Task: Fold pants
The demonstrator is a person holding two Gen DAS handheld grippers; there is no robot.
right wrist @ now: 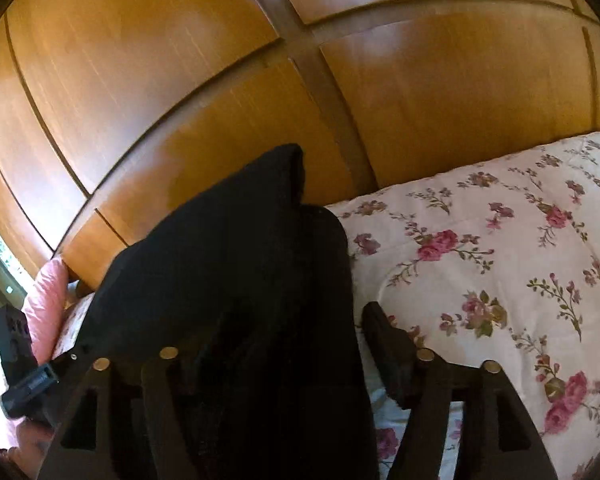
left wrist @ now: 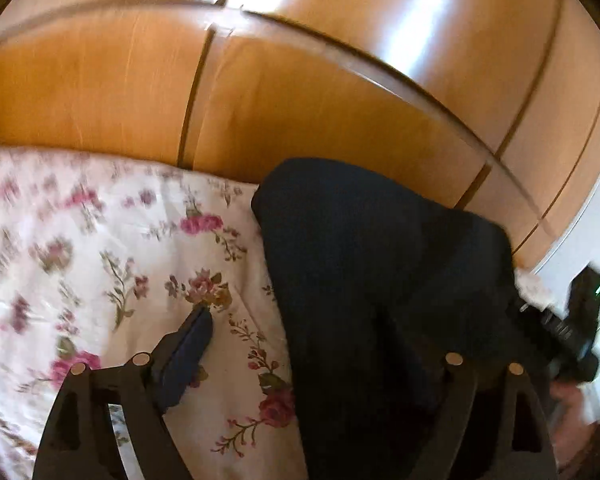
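left gripper (left wrist: 312, 344) nearest the lens in the left wrist view: fingers spread wide, one blue-padded finger (left wrist: 188, 350) out over the bedspread, the other buried behind dark cloth, so can't tell if anything is actually pinched. right gripper (right wrist: 296, 344) same story in the right wrist view: fingers spread, one black finger (right wrist: 384, 344) visible beside the cloth, the other hidden under it, grip on cloth can't tell. pants (right wrist: 236, 280) are one item, very dark navy to black, matte, bunched and draped over the inner finger of each gripper, humped up between the two tools, peak rising in front of the wood panelling; no seams, waistband or pockets readable in the dark mass. in the left wrist view the pants (left wrist: 360, 264) fill the lower middle-right and touch the floral bedspread (left wrist: 100, 248) along their left edge. bedspread (right wrist: 500, 264) is white with pink roses and green stems, one piece. pink pillow (right wrist: 46, 304) at the far left of the right wrist view, one. behind everything, glossy orange-brown wooden wardrobe panels (left wrist: 300, 92) with dark grooves, several panels, left wrist frame motion-blurred. no brand, label or legible writing anywhere.
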